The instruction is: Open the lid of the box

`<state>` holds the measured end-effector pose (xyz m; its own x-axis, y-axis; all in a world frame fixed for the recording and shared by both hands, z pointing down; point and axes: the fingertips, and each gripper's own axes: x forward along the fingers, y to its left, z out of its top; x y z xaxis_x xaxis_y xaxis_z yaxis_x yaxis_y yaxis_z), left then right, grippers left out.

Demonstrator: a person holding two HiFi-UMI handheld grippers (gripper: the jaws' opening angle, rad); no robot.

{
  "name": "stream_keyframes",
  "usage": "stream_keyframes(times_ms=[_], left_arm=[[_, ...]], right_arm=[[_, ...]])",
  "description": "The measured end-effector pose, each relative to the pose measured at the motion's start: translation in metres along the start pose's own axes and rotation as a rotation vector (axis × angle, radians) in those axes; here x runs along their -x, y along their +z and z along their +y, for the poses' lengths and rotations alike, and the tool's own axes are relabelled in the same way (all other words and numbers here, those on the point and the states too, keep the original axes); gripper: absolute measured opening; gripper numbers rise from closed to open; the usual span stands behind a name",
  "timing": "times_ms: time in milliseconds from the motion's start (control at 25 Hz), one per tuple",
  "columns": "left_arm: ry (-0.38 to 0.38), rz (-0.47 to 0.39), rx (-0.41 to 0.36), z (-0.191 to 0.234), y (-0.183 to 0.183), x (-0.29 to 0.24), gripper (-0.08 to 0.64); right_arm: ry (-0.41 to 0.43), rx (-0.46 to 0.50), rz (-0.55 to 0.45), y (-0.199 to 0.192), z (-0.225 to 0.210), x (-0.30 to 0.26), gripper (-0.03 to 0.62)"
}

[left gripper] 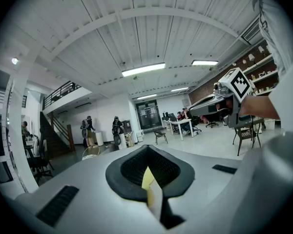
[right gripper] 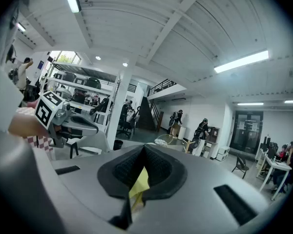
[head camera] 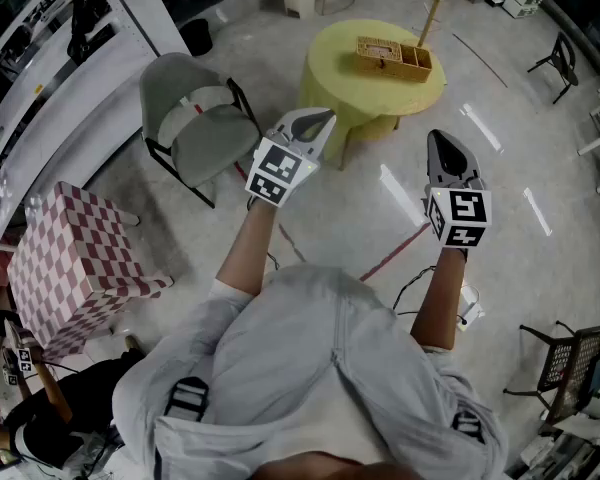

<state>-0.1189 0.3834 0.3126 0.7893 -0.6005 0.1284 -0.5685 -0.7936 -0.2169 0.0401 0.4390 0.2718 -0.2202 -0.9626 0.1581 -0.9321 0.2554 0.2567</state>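
Note:
A tan woven box (head camera: 392, 58) rests on a round yellow table (head camera: 350, 83) ahead of me in the head view; a thin wooden stick rises from its right end. Both grippers are held up in the air, well short of the table. My left gripper (head camera: 323, 118) points toward the table's near left edge with its jaws pressed together and nothing between them. My right gripper (head camera: 441, 138) hangs to the right of the table, also shut and empty. The left gripper view (left gripper: 149, 172) and the right gripper view (right gripper: 140, 172) face the ceiling and far room; neither shows the box.
A grey chair (head camera: 195, 118) stands left of the table, and a red-and-white checked cloth covers a stand (head camera: 70, 268) at the far left. A black mesh chair (head camera: 570, 358) is at the lower right. Red tape (head camera: 395, 253) crosses the concrete floor.

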Motion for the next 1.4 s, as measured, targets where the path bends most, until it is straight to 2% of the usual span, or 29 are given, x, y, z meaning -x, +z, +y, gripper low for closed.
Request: stream_keyframes(times_ms=[400, 680, 840, 1160, 1400], left_arm=[[0.014, -0.021, 0.003, -0.014, 0.012, -0.021, 0.029], [0.04, 0.008, 0.017, -0.036, 0.002, -0.028, 0.029], [0.051, 0.023, 0.022, -0.036, 0.002, -0.036, 0.029], [0.071, 0.062, 0.033, 0.007, -0.019, -0.071, 0.029], [0.081, 0.049, 0.045, 0.078, -0.04, -0.136, 0.029]], right_arm=[[-0.002, 0.001, -0.02, -0.002, -0.024, 0.002, 0.021], [0.04, -0.039, -0.047, -0.011, -0.035, 0.013, 0.022], [0.051, -0.07, -0.038, -0.017, -0.048, 0.009, 0.023], [0.074, -0.095, 0.013, -0.043, -0.06, -0.039, 0.022], [0.05, -0.087, 0.019, -0.049, -0.086, -0.118, 0.023]])
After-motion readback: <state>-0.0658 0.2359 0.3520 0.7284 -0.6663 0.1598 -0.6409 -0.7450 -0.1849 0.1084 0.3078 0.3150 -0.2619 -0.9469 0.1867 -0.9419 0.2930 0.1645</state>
